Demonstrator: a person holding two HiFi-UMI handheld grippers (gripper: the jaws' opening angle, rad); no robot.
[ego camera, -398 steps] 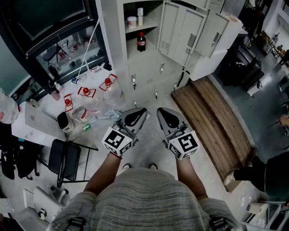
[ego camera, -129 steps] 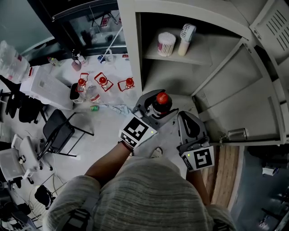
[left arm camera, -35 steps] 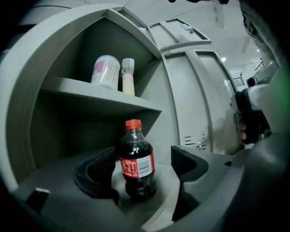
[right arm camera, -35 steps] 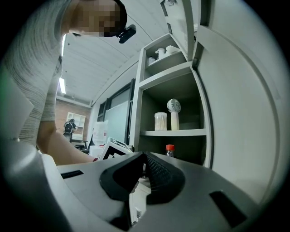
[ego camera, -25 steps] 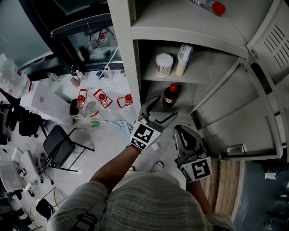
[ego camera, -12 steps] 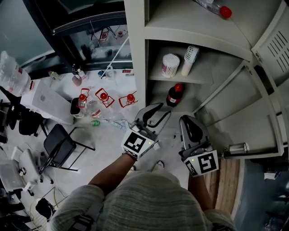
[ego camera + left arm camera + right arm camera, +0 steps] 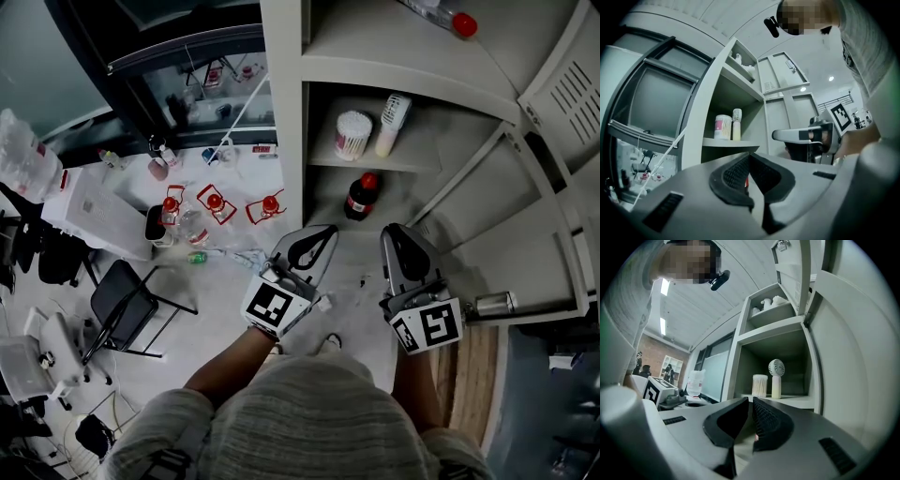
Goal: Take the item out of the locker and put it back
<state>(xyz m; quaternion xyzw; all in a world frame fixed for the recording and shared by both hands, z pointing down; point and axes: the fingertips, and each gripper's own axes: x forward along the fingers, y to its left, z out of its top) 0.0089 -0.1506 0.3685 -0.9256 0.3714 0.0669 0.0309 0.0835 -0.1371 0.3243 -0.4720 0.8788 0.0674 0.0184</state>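
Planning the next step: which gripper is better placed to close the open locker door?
Right, probably: the right gripper, shut, is beside the door; the left gripper, jaws just closed empty, is farther.

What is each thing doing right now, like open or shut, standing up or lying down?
locker door: open
soda bottle: standing upright in the locker, cap on, not held
cotton swab tub: upright on the shelf above
small fan: upright beside the tub
top-shelf bottle: lying on its side
left gripper: jaws just closed, shut, empty
right gripper: shut, empty
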